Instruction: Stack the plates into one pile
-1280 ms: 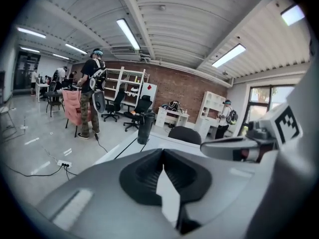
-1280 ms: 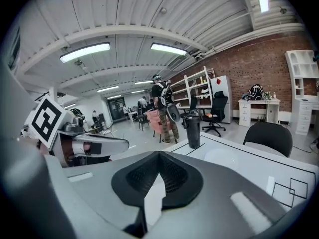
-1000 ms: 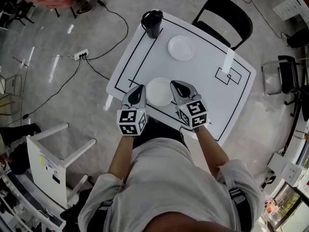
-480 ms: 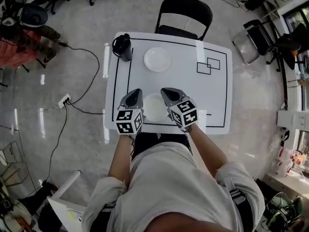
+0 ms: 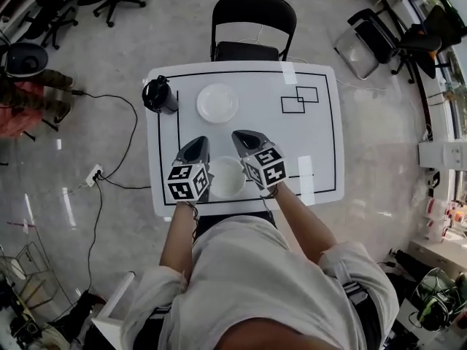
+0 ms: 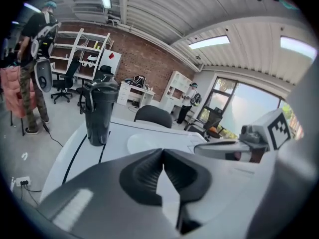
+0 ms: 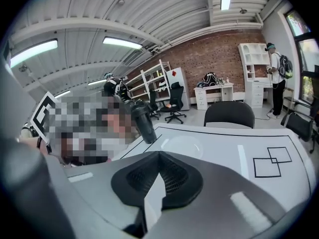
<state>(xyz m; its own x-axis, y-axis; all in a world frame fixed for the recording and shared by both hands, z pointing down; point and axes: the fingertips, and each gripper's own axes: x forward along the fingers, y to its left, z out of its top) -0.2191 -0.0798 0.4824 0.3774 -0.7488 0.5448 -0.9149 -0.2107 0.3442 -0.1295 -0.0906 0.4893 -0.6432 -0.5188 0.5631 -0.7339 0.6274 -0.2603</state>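
Observation:
Two white plates lie on the white table (image 5: 321, 108). The near plate (image 5: 226, 177) sits by the table's front edge, between my two grippers. The far plate (image 5: 217, 103) lies toward the back left, also seen as the far plate (image 6: 144, 142) and the far plate (image 7: 183, 146). My left gripper (image 5: 195, 147) hovers just left of the near plate, shut and empty. My right gripper (image 5: 242, 138) hovers just right of it, also shut with nothing held. In both gripper views the jaws meet tip to tip, and the near plate is hidden under them.
A black lidded tumbler (image 5: 159, 95) stands at the table's back left corner. Black lines and two overlapping rectangles (image 5: 299, 99) mark the tabletop. A black chair (image 5: 252, 22) stands behind the table. Cables and a power strip (image 5: 93, 175) lie on the floor to the left.
The head view has swung round, so the table now looks squared up. Both grippers have moved down toward the front edge and now flank the near plate more closely.

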